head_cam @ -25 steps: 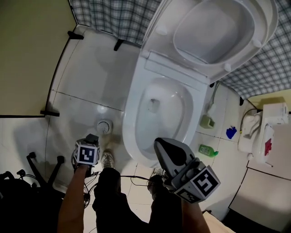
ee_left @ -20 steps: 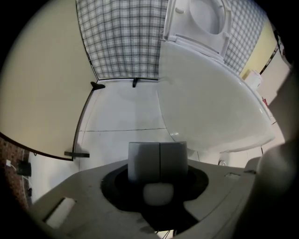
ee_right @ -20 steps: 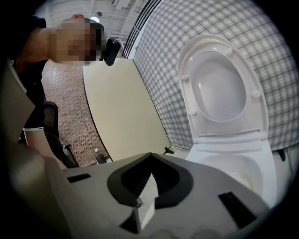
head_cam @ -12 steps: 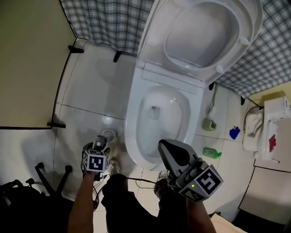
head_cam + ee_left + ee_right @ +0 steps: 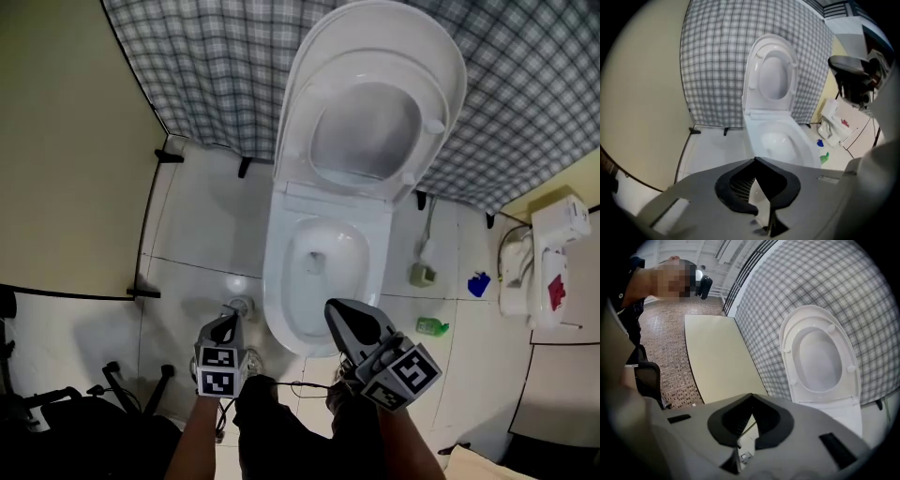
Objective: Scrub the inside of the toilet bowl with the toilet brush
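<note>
bowl rim partly behind right gripper, chair cut by edge

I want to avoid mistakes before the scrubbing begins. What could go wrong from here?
1. The left gripper, its jaws just closed on nothing, and the right gripper are both shut and empty. Reaching with shut jaws for what looks like the brush beside the toilet would likely push it over.
2. The cable by the feet might catch a step.

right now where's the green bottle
Head view, right side: the green bottle lies on the floor tiles just right of the toilet bowl, near a small blue object.
</note>
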{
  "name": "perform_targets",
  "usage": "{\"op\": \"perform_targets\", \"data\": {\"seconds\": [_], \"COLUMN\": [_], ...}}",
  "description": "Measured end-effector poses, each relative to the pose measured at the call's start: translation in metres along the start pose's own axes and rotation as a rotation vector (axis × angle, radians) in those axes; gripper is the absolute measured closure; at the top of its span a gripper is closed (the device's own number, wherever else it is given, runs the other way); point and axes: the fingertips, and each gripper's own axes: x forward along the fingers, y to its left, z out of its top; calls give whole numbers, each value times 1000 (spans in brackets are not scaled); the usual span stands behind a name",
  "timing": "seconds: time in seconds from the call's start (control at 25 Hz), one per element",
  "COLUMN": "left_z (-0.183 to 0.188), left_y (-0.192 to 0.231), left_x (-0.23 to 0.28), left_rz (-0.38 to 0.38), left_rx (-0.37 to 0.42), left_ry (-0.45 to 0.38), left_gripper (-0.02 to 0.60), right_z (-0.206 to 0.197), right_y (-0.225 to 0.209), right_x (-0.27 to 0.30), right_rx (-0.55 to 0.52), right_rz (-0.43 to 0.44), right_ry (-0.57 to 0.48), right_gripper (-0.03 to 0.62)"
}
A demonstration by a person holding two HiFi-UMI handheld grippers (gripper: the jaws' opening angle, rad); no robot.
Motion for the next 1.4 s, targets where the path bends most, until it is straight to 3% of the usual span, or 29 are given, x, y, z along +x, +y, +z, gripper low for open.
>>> {"op": "perform_targets", "data": {"seconds": [0.2, 0.48, 0.68, 0.8, 0.96, 1.2, 1.4], "left_z": [86, 169, 247, 290, 320, 349, 390], "left_y": [-61, -139, -180, -191, -204, -238, -247], "left_x": [-40, -94, -145, -177, -221, -270, -297], "left_rz": [-109, -237, -312, -342, -374, -402, -413], "left_rx": [38, 60, 60, 98, 135, 190, 243], "left_ry": [-131, -226, -309, -389, -481, -494, -567], "left_gripper": [577, 577, 577, 577, 577, 577, 577], "right_z": [48, 112, 169, 202, 234, 280, 315], "right_y": [6, 16, 20, 31, 61, 87, 91], "right_x": [-19, -56, -82, -91, -110, -137, -138], "right_rx": [-21, -74, -122, -188, -271, -309, -351], "right_rz": [-13, -25, -59, -72, -63, -37, -46], "right_ry": [-38, -100, -106, -147, -196, -201, -230], "right_gripper": [594, 594, 594, 594, 594, 594, 594]}}
